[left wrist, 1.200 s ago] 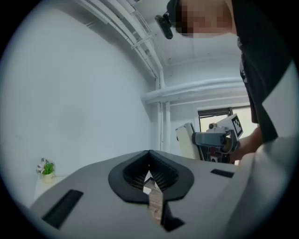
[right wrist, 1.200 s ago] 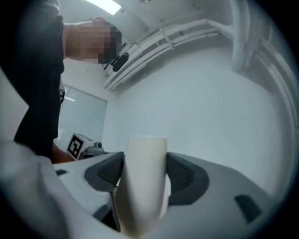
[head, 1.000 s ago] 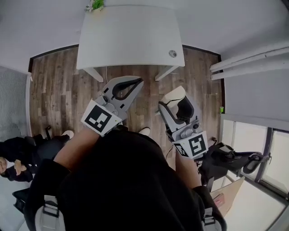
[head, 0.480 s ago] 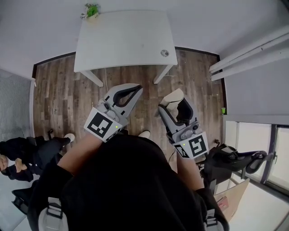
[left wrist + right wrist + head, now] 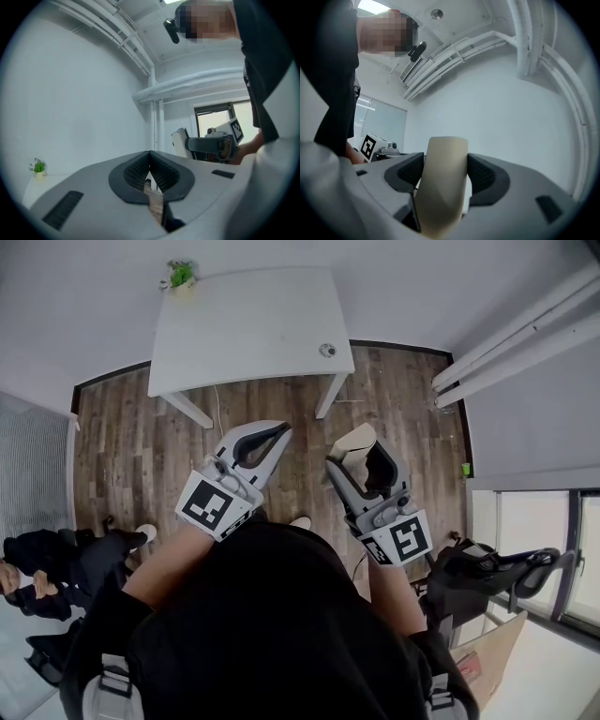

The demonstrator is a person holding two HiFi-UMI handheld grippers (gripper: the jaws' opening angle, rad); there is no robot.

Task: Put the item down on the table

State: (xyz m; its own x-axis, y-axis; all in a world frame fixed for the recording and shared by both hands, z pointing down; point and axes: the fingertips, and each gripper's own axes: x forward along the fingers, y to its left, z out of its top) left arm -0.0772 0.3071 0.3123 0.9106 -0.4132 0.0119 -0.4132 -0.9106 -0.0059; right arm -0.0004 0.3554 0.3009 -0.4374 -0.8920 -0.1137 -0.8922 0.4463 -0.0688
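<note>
The item is a beige, rounded, tube-like piece (image 5: 354, 441), held upright over the wooden floor. My right gripper (image 5: 367, 452) is shut on it. In the right gripper view the beige item (image 5: 442, 183) fills the gap between the two dark pads. My left gripper (image 5: 281, 431) is shut with nothing in it, and in its own view the left gripper (image 5: 150, 153) shows its tips meeting. The white table (image 5: 246, 324) stands ahead of both grippers, well apart from them. The left gripper view also catches the right gripper (image 5: 183, 142) off to the side.
A small potted plant (image 5: 180, 275) stands on the table's far left corner and a small round object (image 5: 326, 350) near its right edge. A seated person (image 5: 42, 568) is at the left. A black chair (image 5: 487, 568) and a cardboard box (image 5: 487, 652) are at the right.
The table has drifted left and slightly farther off in the head view. Both grippers keep nearly the same pose, the right one still holding the beige item.
</note>
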